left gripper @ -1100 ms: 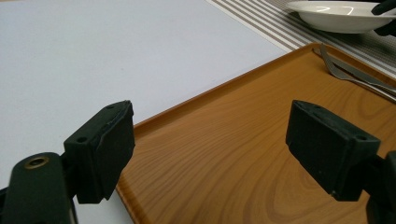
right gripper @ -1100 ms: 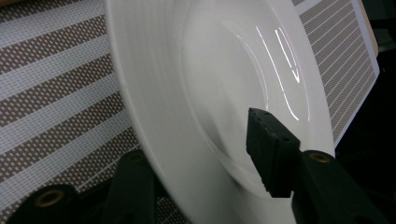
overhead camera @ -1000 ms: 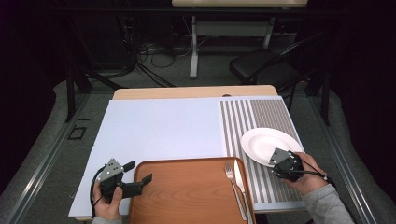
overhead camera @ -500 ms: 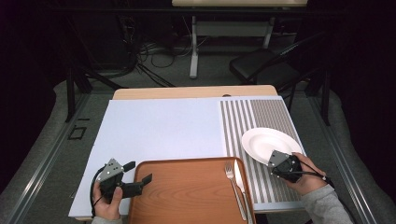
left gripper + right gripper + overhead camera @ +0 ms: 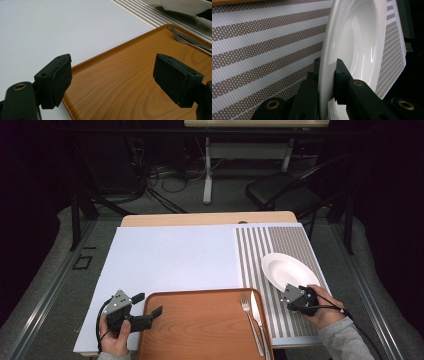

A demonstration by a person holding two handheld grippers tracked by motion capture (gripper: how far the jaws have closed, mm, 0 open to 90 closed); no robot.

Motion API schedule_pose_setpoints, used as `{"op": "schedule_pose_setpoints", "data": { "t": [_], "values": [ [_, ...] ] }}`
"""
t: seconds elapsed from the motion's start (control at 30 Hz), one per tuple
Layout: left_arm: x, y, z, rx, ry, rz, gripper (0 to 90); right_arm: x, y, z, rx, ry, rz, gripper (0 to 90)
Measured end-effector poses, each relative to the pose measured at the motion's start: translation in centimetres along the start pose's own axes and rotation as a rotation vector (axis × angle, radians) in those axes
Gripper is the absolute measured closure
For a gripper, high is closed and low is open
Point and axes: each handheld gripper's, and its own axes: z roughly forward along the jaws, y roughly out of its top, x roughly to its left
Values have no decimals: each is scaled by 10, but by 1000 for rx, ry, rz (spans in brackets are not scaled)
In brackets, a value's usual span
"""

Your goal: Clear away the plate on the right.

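No readable text, label or number anywhere.

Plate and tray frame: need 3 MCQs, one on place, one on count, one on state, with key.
1. Where does the white plate sit?
A. on the striped mat
B. on the wooden tray
C. on the plain white sheet

2. How many pieces of cutlery lie on the tray?
A. none
B. two
C. four

3. What state is the right hand-held gripper in?
A. wide open above the tray
B. shut on nothing
C. shut on the plate's rim

Key: 1 A, the high view shows the plate on the striped mat. 2 B, a fork and a knife lie along the tray's right edge. 3 C, the right gripper view shows both pads pressing the rim after the jaws have just been closing.
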Motion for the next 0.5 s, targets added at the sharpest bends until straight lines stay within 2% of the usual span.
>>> {"op": "schedule_pose_setpoints", "data": {
  "t": [0.03, 0.07, 0.1, 0.17, 0.27, 0.3, 0.33, 0.43, 0.5],
  "values": [
    [0, 0, 0, 0, 1, 1, 160, 1, 0, 0, -3, -6, 2, 827],
    [0, 0, 1, -1, 0, 1, 160, 1, 1, -2, 24, 1, -2, 827],
    [0, 0, 1, -1, -1, 0, 160, 2, -1, -1, -21, -13, 5, 826],
    [0, 0, 1, 0, -1, 1, 160, 2, -1, -5, -37, -10, 27, 824],
    [0, 0, 1, -2, 0, -1, 160, 4, -1, -9, -90, -13, 39, 823],
    [0, 0, 1, -3, 1, -1, 160, 5, 0, -12, -84, -12, 36, 822],
    [0, 0, 1, -3, 1, -2, 160, 6, 0, -13, -111, -20, 30, 822],
    [0, 0, 0, 0, 2, 0, 160, 10, 2, -19, -137, -35, 35, 822],
    [0, 0, 0, -1, 2, 0, 160, 12, 4, -22, -154, -43, 13, 819]
  ]
}}
